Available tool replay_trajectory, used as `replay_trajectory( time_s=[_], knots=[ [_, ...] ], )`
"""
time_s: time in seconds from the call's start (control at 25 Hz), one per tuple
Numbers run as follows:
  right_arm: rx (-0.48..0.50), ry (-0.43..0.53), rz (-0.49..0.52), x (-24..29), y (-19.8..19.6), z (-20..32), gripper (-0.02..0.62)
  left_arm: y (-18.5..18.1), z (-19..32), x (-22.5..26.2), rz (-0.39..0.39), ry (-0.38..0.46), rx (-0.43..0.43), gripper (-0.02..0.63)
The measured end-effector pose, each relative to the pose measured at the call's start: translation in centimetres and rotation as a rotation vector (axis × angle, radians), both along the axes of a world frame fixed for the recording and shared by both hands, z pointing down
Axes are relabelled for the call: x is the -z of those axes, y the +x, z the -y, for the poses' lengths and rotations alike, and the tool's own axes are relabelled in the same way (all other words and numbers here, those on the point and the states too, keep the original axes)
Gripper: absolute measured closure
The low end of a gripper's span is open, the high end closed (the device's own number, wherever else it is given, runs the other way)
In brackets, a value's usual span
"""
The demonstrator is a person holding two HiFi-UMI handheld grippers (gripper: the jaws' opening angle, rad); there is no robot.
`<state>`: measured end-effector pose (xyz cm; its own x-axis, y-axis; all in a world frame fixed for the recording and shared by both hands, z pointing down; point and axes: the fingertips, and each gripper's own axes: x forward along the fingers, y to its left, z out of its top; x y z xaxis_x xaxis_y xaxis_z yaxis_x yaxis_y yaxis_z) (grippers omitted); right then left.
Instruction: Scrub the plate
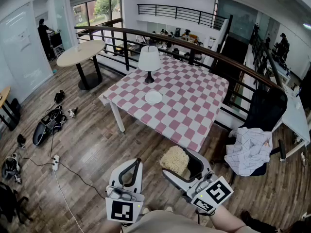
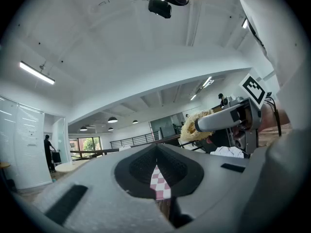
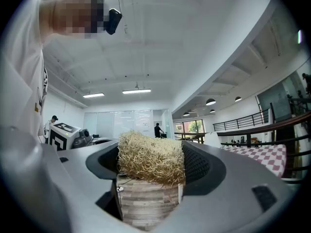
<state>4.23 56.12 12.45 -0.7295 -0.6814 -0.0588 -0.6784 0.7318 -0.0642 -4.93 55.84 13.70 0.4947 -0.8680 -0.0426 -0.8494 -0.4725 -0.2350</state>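
Note:
A white plate [image 1: 153, 97] lies near the middle of a table with a pink-and-white checked cloth [image 1: 189, 110], well ahead of both grippers. My right gripper [image 1: 178, 163] is low in the head view, away from the table, and is shut on a straw-coloured scrubber [image 1: 174, 159]. The right gripper view shows the scrubber [image 3: 151, 157] wedged between the jaws. My left gripper [image 1: 136, 163] hangs beside it, shut with nothing in it. In the left gripper view its jaws meet at the tip [image 2: 156, 152], and the scrubber [image 2: 193, 126] shows at the right.
A white table lamp [image 1: 149, 62] stands on the cloth behind the plate. A black office chair with a checked cloth over it [image 1: 250, 147] sits right of the table. A round table [image 1: 80, 53], bags [image 1: 48, 123] and a cable with a power strip [image 1: 56, 162] lie left. A dark railing [image 1: 194, 45] runs behind.

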Motion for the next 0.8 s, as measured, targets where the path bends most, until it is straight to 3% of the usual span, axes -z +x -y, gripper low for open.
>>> replay_trajectory(
  time_s=[0.36, 0.8],
  knots=[
    [0.069, -0.019, -0.010, -0.9, 0.3, -0.6, 0.236, 1.5, 0.1, -0.6, 0.007, -0.016, -0.003, 0.592],
    [0.041, -0.010, -0.060, -2.2, 2.8, 0.1, 0.235, 3.5, -0.2, -1.6, 0.024, -0.041, -0.010, 0.592]
  ],
)
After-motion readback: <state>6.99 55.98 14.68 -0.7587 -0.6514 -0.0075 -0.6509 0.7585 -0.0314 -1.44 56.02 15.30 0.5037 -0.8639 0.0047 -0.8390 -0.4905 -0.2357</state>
